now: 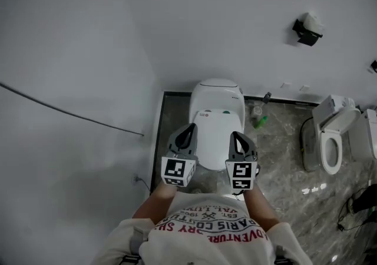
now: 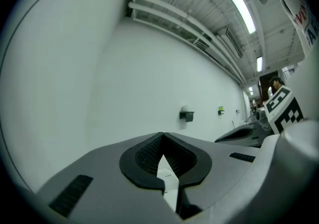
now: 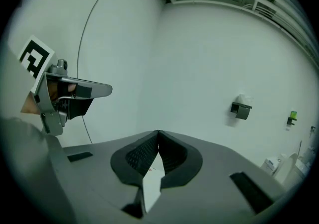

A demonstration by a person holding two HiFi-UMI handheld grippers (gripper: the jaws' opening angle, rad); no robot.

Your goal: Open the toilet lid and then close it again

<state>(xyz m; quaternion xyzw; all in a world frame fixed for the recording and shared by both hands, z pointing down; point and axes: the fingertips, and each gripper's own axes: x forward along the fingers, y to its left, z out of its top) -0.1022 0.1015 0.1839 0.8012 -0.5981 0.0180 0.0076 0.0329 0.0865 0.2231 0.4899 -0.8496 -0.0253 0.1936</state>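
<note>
The white toilet stands against the wall below me, its lid (image 1: 219, 131) lying down flat over the bowl, with the tank (image 1: 217, 93) behind it. My left gripper (image 1: 189, 126) hovers in the air over the lid's left side, jaws shut with nothing between them. At the same height over the lid's right side, my right gripper (image 1: 236, 135) also has its tips together and is empty. Neither touches the toilet. The left gripper view shows the closed tips of the left gripper (image 2: 162, 134) against the bare wall. In the right gripper view the right gripper (image 3: 158, 132) is closed the same way.
A second toilet (image 1: 331, 135) with its lid raised stands to the right. A green bottle (image 1: 260, 121) lies on the marble floor between them. A paper holder (image 1: 307, 30) hangs on the back wall. A thin cable (image 1: 70, 114) runs along the left wall.
</note>
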